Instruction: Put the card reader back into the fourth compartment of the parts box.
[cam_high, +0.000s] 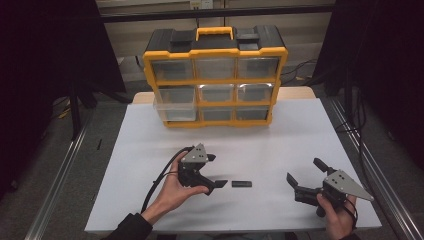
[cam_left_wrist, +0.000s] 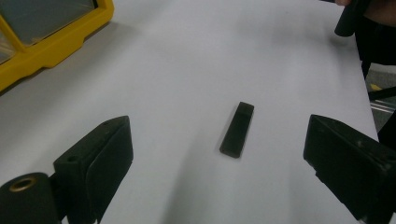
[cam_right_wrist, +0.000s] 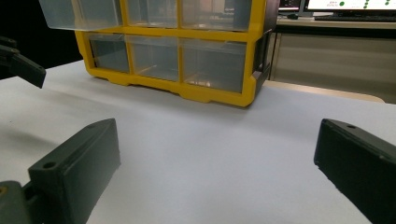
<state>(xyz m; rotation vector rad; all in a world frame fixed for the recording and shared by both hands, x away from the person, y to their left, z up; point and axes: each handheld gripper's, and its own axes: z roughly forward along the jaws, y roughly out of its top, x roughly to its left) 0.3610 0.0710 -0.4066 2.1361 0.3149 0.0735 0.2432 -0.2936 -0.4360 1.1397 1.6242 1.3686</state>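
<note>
Bar (cam_high: 241, 184) on table (cam_high: 280, 145); drawer cabinet (cam_high: 215, 75) behind.

One black bar (cam_high: 241, 184) on the table (cam_high: 150, 150); one yellow organizer (cam_high: 215, 75) at the far side, with nine clear drawers; two grippers, left (cam_high: 217, 170) and right (cam_high: 302, 175).

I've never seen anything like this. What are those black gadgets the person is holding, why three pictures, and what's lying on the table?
Each hand holds a two-jaw clamp: the left hand-held gripper and the right hand-held gripper. One camera looks down from above; one rides on each gripper, looking out between its jaws. On the white table stands a yellow drawer organizer with one drawer pulled out. A small flat black piece lies just ahead of the left gripper's open jaws. Both grippers are open and hold nothing.
</note>
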